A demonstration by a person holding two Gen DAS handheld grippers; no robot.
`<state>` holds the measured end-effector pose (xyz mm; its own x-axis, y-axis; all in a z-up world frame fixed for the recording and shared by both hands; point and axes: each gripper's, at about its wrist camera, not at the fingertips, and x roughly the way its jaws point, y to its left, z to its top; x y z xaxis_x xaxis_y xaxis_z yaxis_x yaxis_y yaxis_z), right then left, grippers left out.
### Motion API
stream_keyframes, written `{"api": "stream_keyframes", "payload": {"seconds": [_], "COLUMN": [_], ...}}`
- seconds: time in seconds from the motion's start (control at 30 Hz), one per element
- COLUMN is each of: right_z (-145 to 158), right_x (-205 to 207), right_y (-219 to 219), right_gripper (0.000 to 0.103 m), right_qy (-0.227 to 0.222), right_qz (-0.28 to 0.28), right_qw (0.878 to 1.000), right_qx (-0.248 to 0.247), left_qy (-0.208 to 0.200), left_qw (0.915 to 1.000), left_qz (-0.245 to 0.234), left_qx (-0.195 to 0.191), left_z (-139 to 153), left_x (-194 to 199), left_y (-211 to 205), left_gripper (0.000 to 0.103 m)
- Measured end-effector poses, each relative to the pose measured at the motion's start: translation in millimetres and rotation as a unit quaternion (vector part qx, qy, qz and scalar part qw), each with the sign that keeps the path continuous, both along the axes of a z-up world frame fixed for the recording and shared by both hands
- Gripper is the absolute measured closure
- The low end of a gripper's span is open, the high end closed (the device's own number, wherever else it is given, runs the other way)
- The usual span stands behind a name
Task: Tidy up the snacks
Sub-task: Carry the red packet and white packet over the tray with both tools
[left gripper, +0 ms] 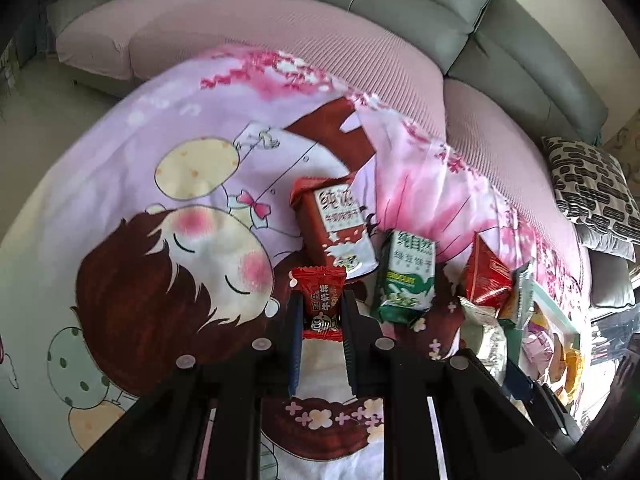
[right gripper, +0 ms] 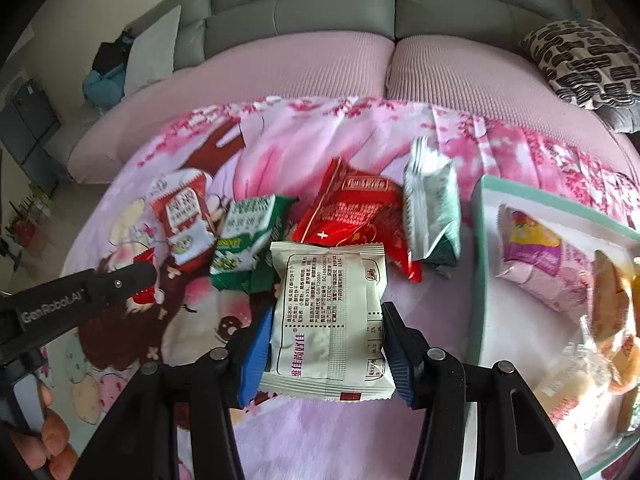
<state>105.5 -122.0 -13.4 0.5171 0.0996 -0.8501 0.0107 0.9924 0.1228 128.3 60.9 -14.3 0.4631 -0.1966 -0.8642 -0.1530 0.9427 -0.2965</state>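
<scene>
Left wrist view first: the left gripper (left gripper: 320, 312) is clamped tight on a small red candy wrapper (left gripper: 319, 300), crinkly foil with zigzag ends, pinched between the black fingers above a soft cartoon-print blanket (left gripper: 160, 208). Just beyond it lie a glossy brown-and-white biscuit pack (left gripper: 336, 226) and a green-and-white biscuit pack (left gripper: 406, 276), side by side, nearly touching. Over to the right wrist view: the right gripper (right gripper: 328, 340) has its blue-padded jaws squeezed on a flat white pillow pack (right gripper: 330, 320), printed back facing up, its crimped bottom edge hanging below the pads. This view alone gives a clear look at the mint-rimmed tray (right gripper: 480, 240) on the right, holding a purple-wrapped pastry (right gripper: 536, 256), with a creased red bag (right gripper: 356, 216) and a silvery-green packet (right gripper: 434, 208) lying beyond the held pack. The other gripper shows here from the side, at far left.
</scene>
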Motion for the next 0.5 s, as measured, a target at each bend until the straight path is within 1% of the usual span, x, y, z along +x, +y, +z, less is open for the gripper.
{"api": "stream_keyframes", "payload": {"seconds": [0.27, 0.5], "right_z": [37.0, 53.7], "right_x": [-19.1, -34.0], "right_y": [-14.6, -28.3], "right_gripper": [0.048, 0.048], "right_qy": [-0.039, -0.054], "right_qz": [-0.006, -0.014], "right_qw": [0.999, 0.998], "right_qx": [0.009, 0.014], "left_qy": [-0.054, -0.082], "left_qw": [0.9983, 0.9958], "left_qz": [-0.021, -0.04], "left_qx": [0.007, 0.013], "left_z": [38.1, 58.0], "left_x": [-14.1, -22.2], "left_y": [-12.8, -29.3], "left_gripper": [0.085, 0.085]}}
